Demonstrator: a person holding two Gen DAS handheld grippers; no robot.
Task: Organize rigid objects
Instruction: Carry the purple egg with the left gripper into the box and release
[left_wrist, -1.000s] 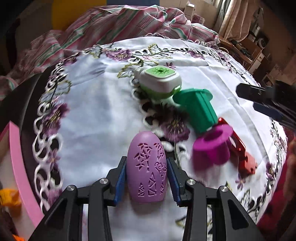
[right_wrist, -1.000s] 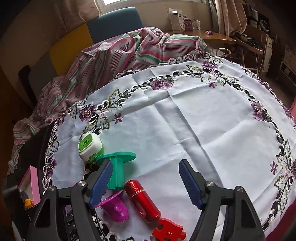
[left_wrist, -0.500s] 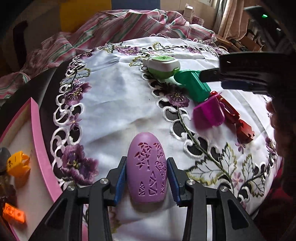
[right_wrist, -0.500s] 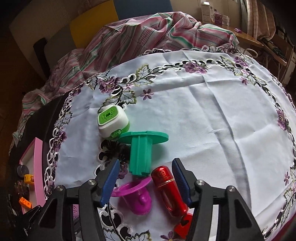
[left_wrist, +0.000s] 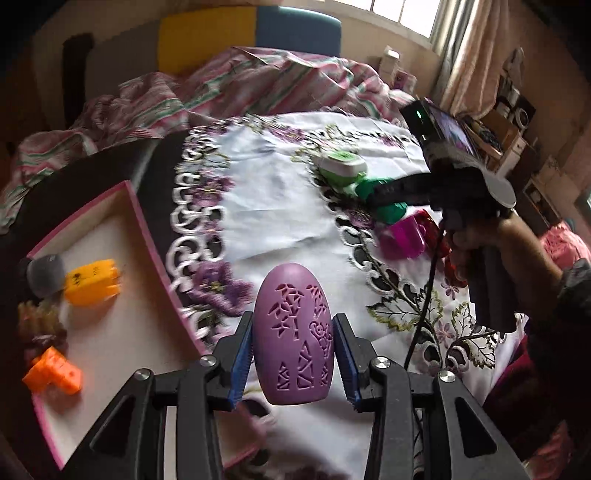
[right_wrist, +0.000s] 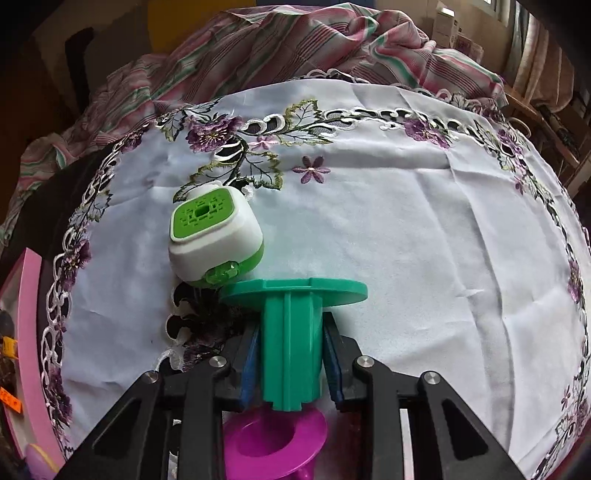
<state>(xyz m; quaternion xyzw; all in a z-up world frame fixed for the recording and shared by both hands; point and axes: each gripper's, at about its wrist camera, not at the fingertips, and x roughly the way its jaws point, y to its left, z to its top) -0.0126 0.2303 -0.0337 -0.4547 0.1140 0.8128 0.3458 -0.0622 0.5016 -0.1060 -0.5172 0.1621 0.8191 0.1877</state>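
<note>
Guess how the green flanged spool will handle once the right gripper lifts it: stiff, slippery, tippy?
The green flanged spool looks like moulded hard plastic, so probably stiff and light. The right gripper pinches its flat-ribbed stem, which should resist twisting. The wide flange sits ahead of the pads, so it may pitch forward slightly.

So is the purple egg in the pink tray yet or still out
Out. The left gripper holds the purple egg over the tablecloth, right of the pink tray's rim.
</note>
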